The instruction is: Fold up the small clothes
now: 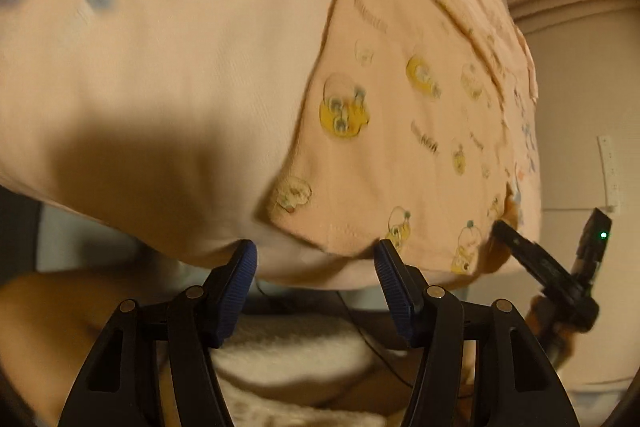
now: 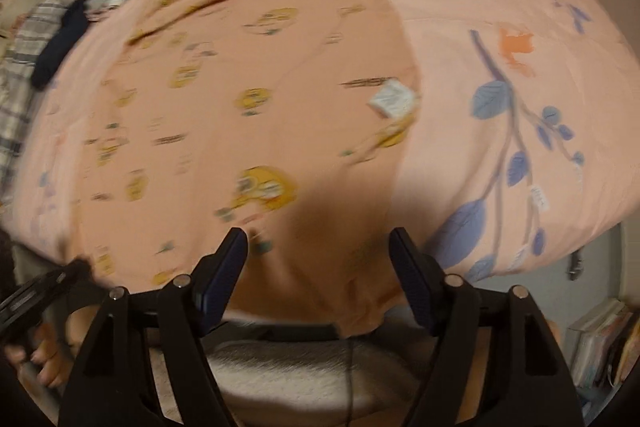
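A pink printed garment (image 2: 256,115) lies spread flat on a bed (image 2: 500,39) with a floral pink sheet. Both the left gripper (image 1: 316,253) and the right gripper (image 2: 318,241) hover at its near edge, jaws spread, holding nothing.

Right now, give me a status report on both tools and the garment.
Left tool open, empty, at bed edge. Right tool open, over pink printed garment, which lies spread on the bedsheet. Spare clothes piled far left, clear.
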The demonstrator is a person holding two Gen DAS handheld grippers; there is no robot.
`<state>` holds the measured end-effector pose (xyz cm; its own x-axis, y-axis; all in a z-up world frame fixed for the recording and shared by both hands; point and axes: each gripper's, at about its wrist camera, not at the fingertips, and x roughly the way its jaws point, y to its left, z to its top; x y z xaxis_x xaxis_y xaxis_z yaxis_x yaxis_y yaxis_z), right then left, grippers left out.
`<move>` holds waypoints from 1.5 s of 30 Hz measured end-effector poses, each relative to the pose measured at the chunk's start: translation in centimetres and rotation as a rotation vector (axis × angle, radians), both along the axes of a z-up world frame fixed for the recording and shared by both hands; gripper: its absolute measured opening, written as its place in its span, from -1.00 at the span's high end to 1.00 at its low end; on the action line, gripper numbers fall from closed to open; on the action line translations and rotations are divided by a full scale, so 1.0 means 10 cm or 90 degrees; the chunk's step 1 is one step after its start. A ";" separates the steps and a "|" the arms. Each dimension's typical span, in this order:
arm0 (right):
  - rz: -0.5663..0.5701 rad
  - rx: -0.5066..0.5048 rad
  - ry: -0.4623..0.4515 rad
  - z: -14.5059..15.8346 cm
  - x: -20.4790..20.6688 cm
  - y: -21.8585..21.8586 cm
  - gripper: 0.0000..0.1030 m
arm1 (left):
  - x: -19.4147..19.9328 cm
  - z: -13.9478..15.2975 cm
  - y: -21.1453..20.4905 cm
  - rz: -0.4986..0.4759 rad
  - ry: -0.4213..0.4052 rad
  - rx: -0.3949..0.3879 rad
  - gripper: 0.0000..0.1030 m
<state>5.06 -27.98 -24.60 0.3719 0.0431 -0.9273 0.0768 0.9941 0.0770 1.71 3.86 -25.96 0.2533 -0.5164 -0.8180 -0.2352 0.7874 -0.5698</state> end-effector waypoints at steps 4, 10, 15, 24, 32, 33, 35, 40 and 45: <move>-0.028 0.055 -0.014 0.00 0.00 -0.33 0.41 | -0.02 0.03 -0.02 0.021 -0.010 0.012 -0.16; -0.088 0.054 -0.035 0.11 -0.07 -0.84 0.41 | -0.09 0.25 -0.02 0.020 -0.078 0.054 -0.14; -0.094 0.212 0.012 -0.08 -0.06 -0.96 0.20 | -0.04 0.21 0.00 0.038 -0.090 0.032 -0.14; -0.056 0.275 0.017 -0.12 -0.17 -0.82 0.16 | -0.04 0.23 0.04 0.065 -0.110 -0.030 -0.14; -0.040 0.356 0.031 -0.14 -0.24 -0.88 0.23 | 0.07 0.32 -0.03 0.047 -0.139 -0.035 -0.14; -0.038 0.353 0.032 -0.15 -0.24 -0.87 0.26 | 0.11 0.26 -0.05 0.047 -0.126 -0.029 -0.13; -0.040 0.351 0.035 -0.18 -0.25 -0.87 0.29 | 0.11 0.24 -0.05 0.058 -0.129 -0.031 -0.13; -0.038 0.323 0.012 -0.24 -0.25 -0.93 0.79 | 0.07 0.22 -0.03 0.068 -0.103 0.051 0.73; -0.026 0.390 -0.032 -0.23 -0.30 -1.01 0.86 | 0.07 0.32 -0.11 0.056 -0.114 0.114 0.84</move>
